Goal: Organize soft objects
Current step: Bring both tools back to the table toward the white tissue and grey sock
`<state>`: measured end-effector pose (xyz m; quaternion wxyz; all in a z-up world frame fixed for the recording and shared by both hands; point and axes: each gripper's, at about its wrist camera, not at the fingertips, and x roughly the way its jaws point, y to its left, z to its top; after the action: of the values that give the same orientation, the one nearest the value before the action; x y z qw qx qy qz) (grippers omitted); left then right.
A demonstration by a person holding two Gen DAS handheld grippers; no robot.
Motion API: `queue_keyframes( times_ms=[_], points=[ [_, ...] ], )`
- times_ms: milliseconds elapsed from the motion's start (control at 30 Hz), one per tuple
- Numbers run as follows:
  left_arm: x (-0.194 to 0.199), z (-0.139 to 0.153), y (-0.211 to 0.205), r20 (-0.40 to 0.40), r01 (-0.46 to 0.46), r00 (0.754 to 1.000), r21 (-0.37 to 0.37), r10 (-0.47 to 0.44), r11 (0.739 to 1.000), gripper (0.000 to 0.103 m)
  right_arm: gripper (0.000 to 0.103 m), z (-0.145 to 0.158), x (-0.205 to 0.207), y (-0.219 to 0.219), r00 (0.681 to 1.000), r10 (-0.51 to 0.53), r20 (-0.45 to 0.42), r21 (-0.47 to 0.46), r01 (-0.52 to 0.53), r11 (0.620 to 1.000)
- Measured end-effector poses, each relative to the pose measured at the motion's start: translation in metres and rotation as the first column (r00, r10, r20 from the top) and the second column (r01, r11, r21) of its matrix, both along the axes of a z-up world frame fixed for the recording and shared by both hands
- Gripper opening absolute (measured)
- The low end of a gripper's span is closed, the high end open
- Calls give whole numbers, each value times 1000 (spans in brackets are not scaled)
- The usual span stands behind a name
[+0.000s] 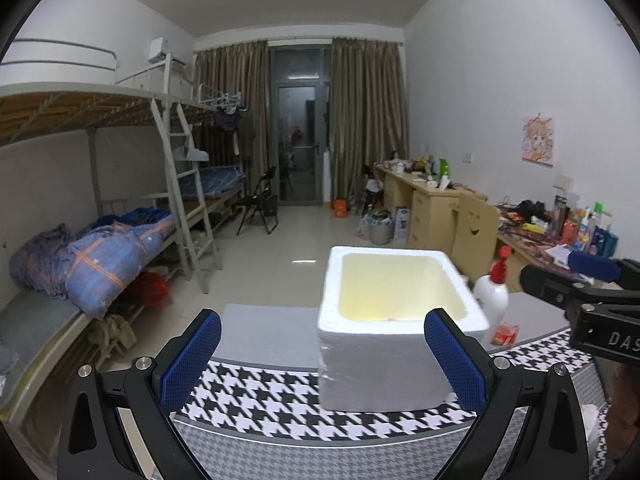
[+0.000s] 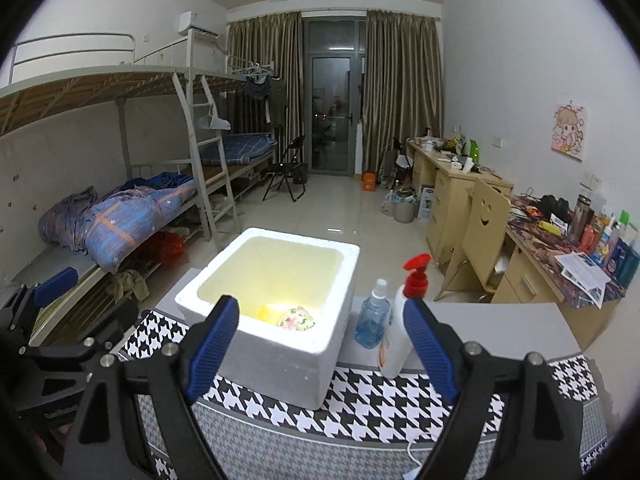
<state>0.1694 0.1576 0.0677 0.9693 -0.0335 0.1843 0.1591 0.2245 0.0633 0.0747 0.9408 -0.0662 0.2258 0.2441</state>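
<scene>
A white foam box (image 1: 384, 356) (image 2: 280, 344) stands on the houndstooth tablecloth (image 1: 260, 404) (image 2: 380, 404). Inside it, in the right wrist view, lie a yellow soft item (image 2: 267, 314) and a floral soft item (image 2: 298, 319). My left gripper (image 1: 322, 358) is open in front of the box with nothing between its blue pads. My right gripper (image 2: 322, 346) is also open and empty, just before the box's near rim. The right gripper's body shows at the right edge of the left wrist view, and the left gripper's body at the left edge of the right wrist view.
A white pump bottle with a red top (image 2: 400, 328) (image 1: 492, 300) and a blue spray bottle (image 2: 372, 318) stand right of the box. A small orange packet (image 1: 506, 334) lies nearby. Bunk beds (image 1: 100, 240) line the left, cluttered desks (image 2: 560, 248) the right.
</scene>
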Motion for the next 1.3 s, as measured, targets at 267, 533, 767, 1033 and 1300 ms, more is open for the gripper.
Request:
queue_keyframes(
  times_ms=[267,533,767,1033,1300],
  points=[
    [-14,-1,-16,16,27,1000,0,-27,1000,102,88,1,-17,-18,999,-25,29,26,24,999],
    [-24,5,-39,28,78,997,7,-78,997,102,88,0,-32,-36,999,-37,33,56,36,998],
    [-36,12,-54,50,107,993,31,-108,994,102,88,8,-49,-51,999,-26,42,68,23,997],
    [-52,16,-70,77,142,987,38,-144,989,102,88,9,-66,-71,997,-46,56,74,42,996],
    [-64,13,-87,93,173,980,47,-177,984,102,88,-1,-76,-84,996,-61,62,59,58,997]
  ],
)
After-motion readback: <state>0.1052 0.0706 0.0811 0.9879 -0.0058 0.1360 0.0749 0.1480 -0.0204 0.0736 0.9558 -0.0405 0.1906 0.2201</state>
